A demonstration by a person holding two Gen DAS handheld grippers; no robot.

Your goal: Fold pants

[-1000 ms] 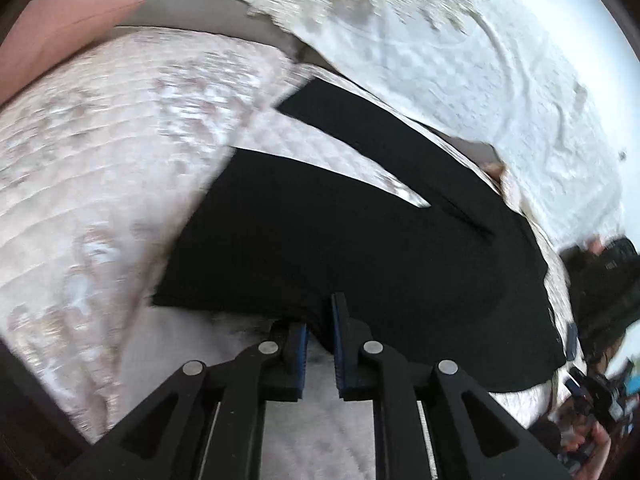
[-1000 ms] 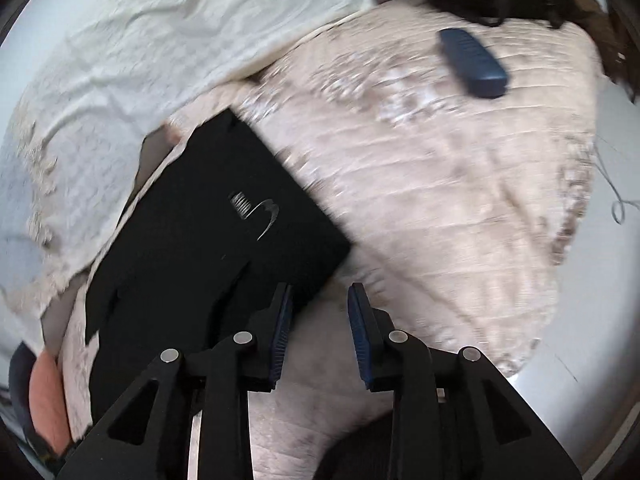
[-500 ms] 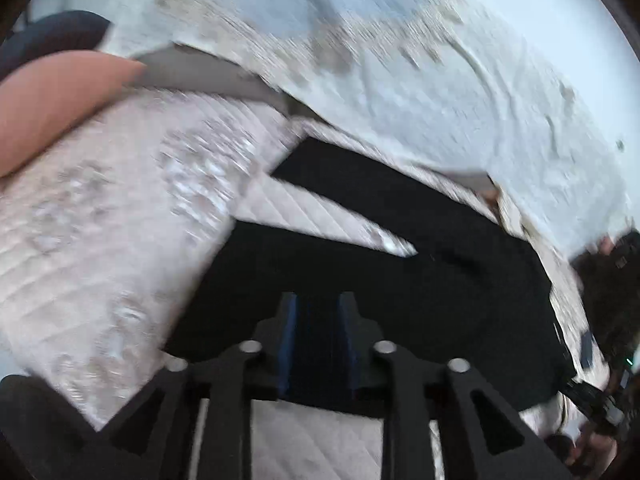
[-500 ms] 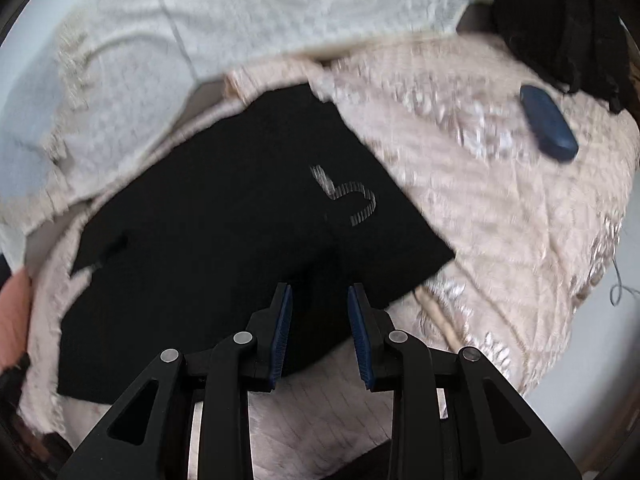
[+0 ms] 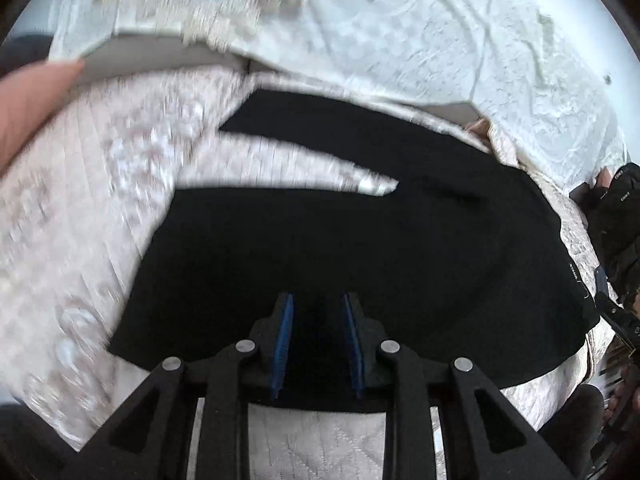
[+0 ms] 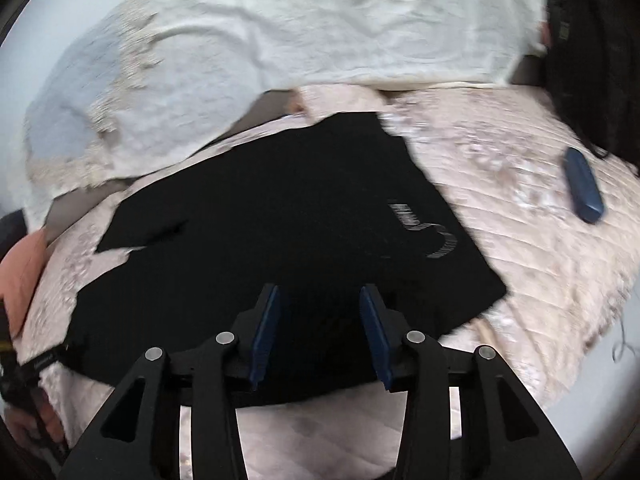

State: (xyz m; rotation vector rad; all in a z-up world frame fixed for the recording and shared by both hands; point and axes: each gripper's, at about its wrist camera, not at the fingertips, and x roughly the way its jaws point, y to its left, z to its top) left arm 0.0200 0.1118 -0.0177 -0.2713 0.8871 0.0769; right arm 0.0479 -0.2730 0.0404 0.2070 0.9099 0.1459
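Pants (image 5: pixel 360 248), spread flat on the quilt (image 5: pixel 100 200) toward 12 o'clock, are straddled by the parted left gripper (image 5: pixel 316 336) and right gripper (image 6: pixel 320 332), so only one fabric layer may be pinched.

Bright daylight, motion blur, fisheye warping

You can't read the grey logo (image 6: pixel 430 236) on your black pants (image 6: pixel 280 216), it's smeared by motion blur. The pants' near edge is hidden behind the right gripper (image 6: pixel 320 332) and, in the other view, the left gripper (image 5: pixel 318 340). The pink pillow (image 5: pixel 28 108) at the quilt's (image 5: pixel 80 184) far-left corner gets cut off by the frame.
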